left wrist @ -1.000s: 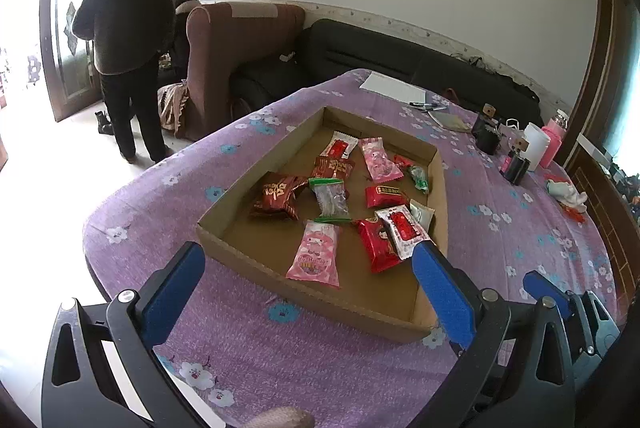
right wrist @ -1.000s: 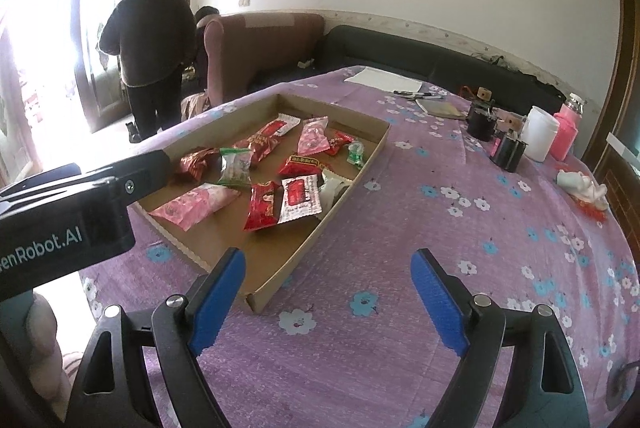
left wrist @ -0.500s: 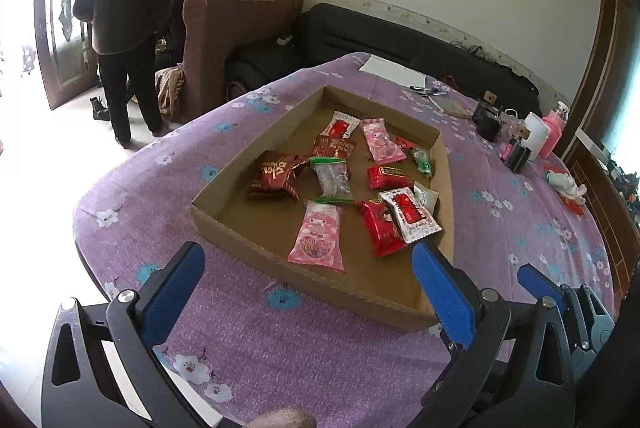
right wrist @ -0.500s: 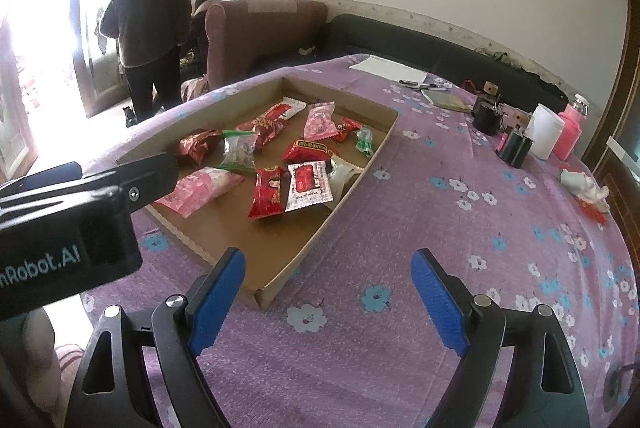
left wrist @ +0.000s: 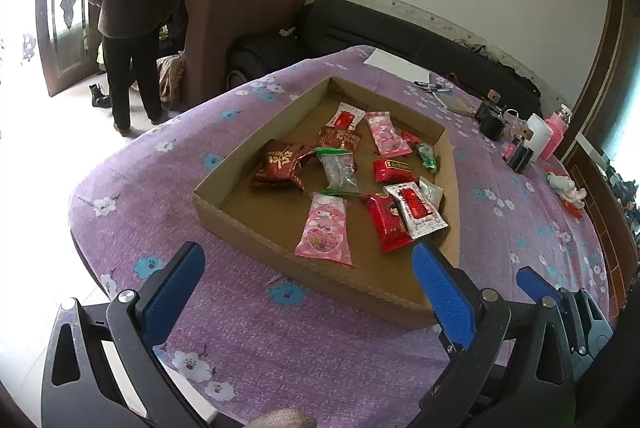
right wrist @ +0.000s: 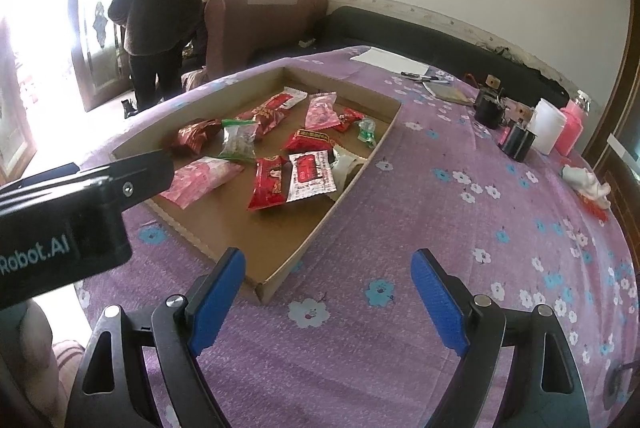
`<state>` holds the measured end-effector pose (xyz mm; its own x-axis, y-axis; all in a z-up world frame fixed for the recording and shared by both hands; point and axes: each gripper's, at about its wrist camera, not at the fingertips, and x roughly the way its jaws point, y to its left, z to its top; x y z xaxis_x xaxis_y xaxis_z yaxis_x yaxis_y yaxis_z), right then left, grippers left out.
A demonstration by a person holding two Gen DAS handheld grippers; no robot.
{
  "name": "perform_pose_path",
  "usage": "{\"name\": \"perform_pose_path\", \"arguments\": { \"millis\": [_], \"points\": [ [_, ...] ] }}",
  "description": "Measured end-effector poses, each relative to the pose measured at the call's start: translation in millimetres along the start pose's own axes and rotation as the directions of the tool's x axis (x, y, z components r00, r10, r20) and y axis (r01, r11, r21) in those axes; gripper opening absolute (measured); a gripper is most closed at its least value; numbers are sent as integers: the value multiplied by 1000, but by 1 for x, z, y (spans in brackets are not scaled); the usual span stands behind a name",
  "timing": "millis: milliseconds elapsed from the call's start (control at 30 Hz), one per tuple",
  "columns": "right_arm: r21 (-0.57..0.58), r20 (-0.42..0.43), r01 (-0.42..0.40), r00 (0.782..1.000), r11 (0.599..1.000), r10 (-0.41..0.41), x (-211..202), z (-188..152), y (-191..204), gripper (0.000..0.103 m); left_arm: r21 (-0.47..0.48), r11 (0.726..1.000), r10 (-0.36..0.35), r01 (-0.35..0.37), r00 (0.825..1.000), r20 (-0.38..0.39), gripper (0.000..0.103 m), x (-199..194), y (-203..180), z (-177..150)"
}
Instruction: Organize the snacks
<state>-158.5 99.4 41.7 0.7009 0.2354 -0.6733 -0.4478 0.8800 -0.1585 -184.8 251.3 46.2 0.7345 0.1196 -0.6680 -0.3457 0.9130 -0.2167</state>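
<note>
Both the left gripper [left wrist: 304, 268] and right gripper [right wrist: 328, 274] hover with jaws wide and empty near the desk's front edge. The snacks [left wrist: 352, 180] lie overlapping in the box [left wrist: 248, 224]; a grab could pinch two packets or snag the wall.

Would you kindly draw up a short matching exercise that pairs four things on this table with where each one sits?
Things:
1. pink snack packet
2. dark red snack packet
3. white sheet of paper
4. pink bottle

Places:
A. on the cloth beyond the cardboard tray's far corner
B. in the tray, by its near wall
C. at the table's right edge, beside a white container
D. in the tray, on its left side

Pairs: 1-B, 2-D, 3-A, 4-C
</note>
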Motion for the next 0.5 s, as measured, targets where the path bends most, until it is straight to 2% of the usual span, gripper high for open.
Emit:
{"name": "perform_pose_path", "arguments": {
  "millis": [500],
  "points": [
    [-27, 5, -7, 1000, 1000, 7, -2, 1, 9, 86, -47, 999, 5, -5, 1000, -6, 103, -3, 15, 2]
  ]
}}
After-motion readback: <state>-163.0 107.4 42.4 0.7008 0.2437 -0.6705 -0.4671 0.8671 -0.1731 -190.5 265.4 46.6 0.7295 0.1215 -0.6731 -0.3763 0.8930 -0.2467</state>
